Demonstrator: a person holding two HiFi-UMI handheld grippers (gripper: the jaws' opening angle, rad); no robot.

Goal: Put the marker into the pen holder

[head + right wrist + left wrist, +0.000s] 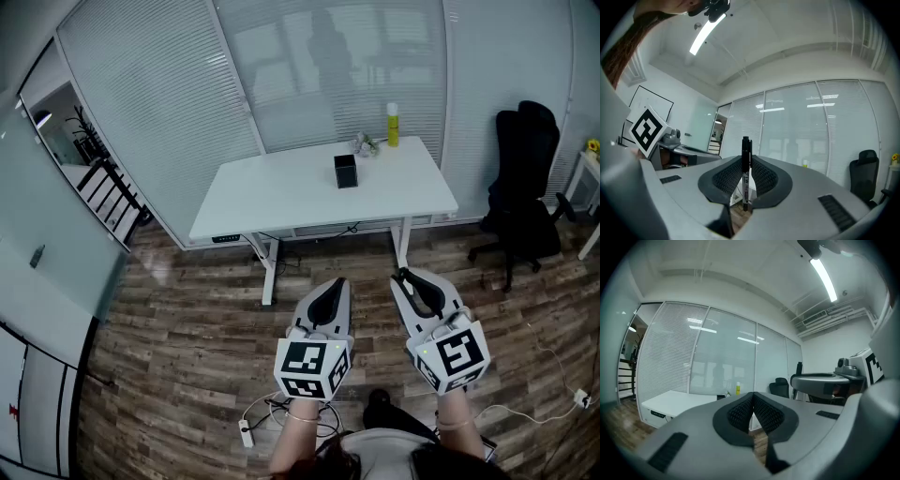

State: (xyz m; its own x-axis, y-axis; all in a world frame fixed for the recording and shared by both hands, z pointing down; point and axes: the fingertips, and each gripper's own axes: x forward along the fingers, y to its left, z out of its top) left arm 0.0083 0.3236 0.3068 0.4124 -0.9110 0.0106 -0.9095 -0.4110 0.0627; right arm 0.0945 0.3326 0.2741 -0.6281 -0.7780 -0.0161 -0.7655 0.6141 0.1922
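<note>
A black marker [746, 173] stands upright between the jaws of my right gripper [746, 174], which is shut on it. In the head view the right gripper [405, 276] hangs over the wooden floor, in front of the white table [281, 192]. The black pen holder [346, 172] stands on that table, near its middle, well ahead of both grippers. My left gripper [338, 283] is beside the right one, and its jaws [753, 411] are shut with nothing between them. The marker's cap sticks up above the jaws.
A yellow bottle [392, 125] and a small plant [364, 144] stand at the table's far edge. A black office chair [525, 178] is at the right. A power strip and cables [247, 432] lie on the floor. Glass walls with blinds close the room behind.
</note>
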